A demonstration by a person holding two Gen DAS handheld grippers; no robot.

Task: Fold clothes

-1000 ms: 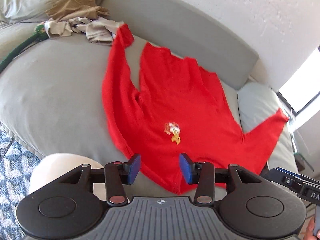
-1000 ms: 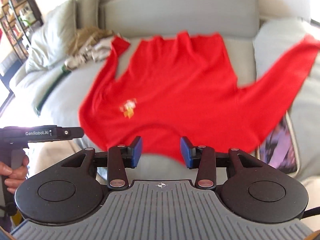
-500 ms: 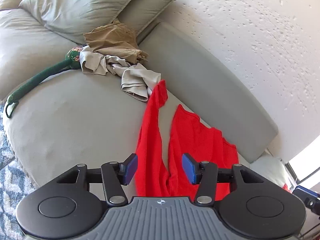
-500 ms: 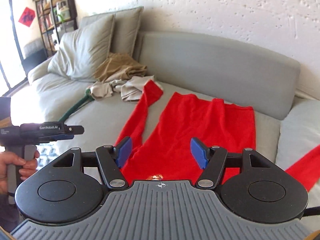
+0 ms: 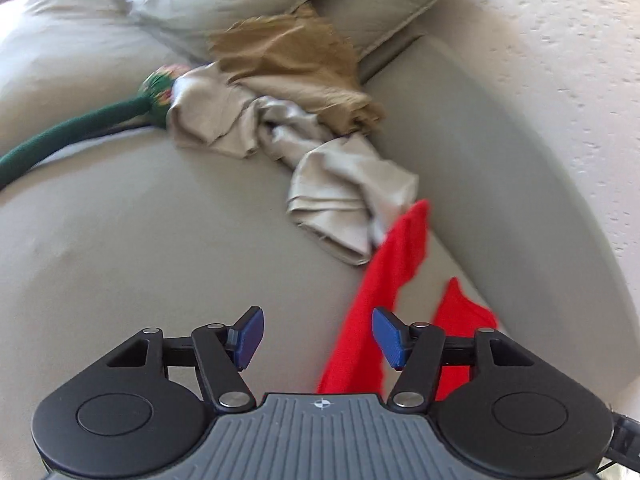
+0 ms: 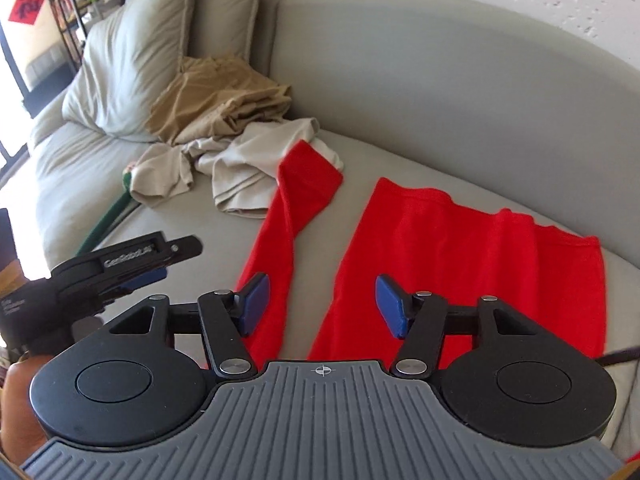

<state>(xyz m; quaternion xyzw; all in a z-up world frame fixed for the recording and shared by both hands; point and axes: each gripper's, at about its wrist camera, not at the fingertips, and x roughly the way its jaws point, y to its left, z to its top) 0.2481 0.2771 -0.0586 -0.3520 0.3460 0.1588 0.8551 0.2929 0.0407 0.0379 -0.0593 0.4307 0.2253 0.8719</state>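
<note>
A red long-sleeved shirt [image 6: 460, 256] lies spread flat on the grey sofa seat [image 6: 384, 160]. Its left sleeve [image 6: 292, 216] runs toward the back and touches a pile of clothes. In the left wrist view the sleeve [image 5: 384, 280] and a bit of the hem show at lower right. My left gripper [image 5: 318, 338] is open and empty above the seat, just left of the sleeve; it also shows in the right wrist view [image 6: 152, 268]. My right gripper [image 6: 320, 306] is open and empty above the shirt's body.
A crumpled beige garment [image 5: 344, 184] and a tan garment [image 5: 288, 60] lie at the sleeve's end. A green plush rope-like thing [image 5: 76, 128] lies on the seat to the left. Grey cushions [image 6: 136, 48] lean at the back left. A shelf [image 6: 60, 4] stands far left.
Both grippers have swung left and forward, toward the sleeve and the clothes pile. The left gripper's jaws have opened wider. The shirt has not moved.
</note>
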